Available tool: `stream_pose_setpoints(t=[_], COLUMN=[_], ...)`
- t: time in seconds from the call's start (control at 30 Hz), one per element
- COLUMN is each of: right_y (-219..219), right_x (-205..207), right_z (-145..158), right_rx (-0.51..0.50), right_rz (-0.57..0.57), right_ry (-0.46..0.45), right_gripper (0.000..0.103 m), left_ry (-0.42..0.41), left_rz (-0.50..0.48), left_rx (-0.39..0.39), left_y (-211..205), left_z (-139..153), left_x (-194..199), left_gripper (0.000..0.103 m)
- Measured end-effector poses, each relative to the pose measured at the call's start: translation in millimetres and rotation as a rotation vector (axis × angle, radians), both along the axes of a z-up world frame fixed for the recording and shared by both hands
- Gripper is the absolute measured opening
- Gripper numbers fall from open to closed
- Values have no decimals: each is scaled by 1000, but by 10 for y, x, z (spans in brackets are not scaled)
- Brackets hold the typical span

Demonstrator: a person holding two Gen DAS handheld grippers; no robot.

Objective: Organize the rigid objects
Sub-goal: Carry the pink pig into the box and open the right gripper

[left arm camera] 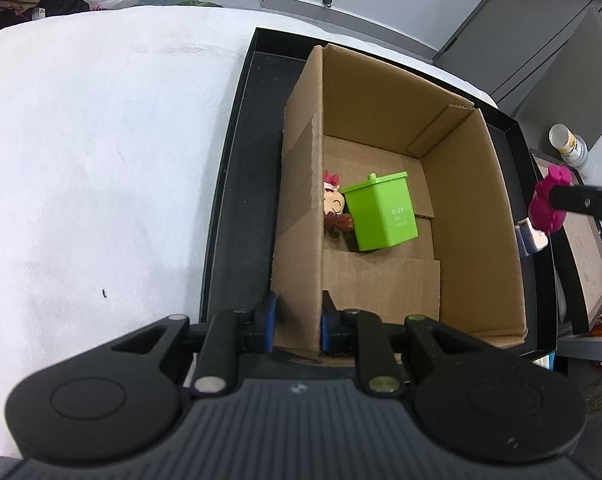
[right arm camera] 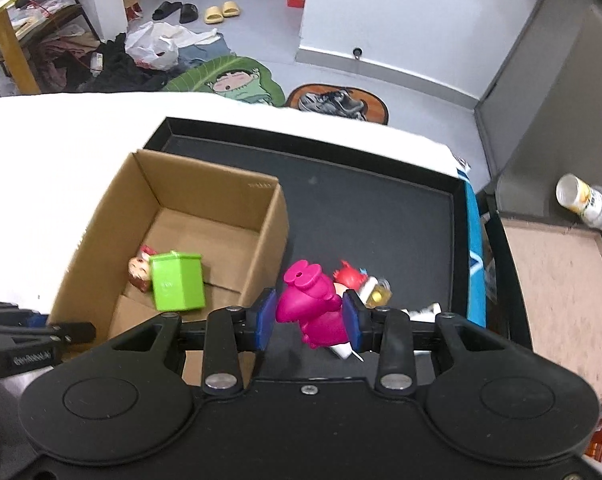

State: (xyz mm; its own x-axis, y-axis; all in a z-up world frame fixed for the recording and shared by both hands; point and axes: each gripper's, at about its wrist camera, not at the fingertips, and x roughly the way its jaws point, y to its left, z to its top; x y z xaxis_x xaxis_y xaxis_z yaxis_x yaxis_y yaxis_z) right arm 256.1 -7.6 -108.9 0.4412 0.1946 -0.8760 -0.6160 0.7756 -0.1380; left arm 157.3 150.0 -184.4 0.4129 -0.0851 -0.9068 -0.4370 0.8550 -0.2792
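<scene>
The open brown corrugated cardboard box [left arm camera: 381,128] looked matt and papery, its cut edges rough. Inside it, the green square plastic container [left arm camera: 381,212] was smooth with a faint sheen. The magenta plastic figure [right arm camera: 313,304] had a glossy, moulded surface, pressed between the blue pads [right arm camera: 266,316] of the right tool [right arm camera: 309,316], whose black body looked matt plastic with dull metal pivot pins. The shallow black tray [right arm camera: 381,208] seemed matt and slightly dusty. The white cloth [left arm camera: 101,140] over the table looked soft and nappy.
</scene>
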Motion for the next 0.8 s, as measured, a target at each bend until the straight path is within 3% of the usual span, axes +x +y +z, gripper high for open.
stream_pose_setpoints(t=[0.43,0.47,0.5,0.53,0.8], right_y=[483,506,529,554,669], right_x=[-120,-124,-120,-106,-62], right_z=[73,78,84,84,-50], right_rx=[61,63,69,78,75], right_rz=[127,126,131,132,128], right_ry=[-17,-20,-16,2,31], right_gripper=[36,34,11,7,7], left_ry=[9,11,13,16,24], left_rz=[-10,-12,-13,-16,-21], left_rx=[21,28,37,46,60], left_y=[-17,-21,-28,-40,-67], left_z=[11,14,21,28,31], left_x=[18,19,21,25,41], left_gripper=[18,18,17,17,16])
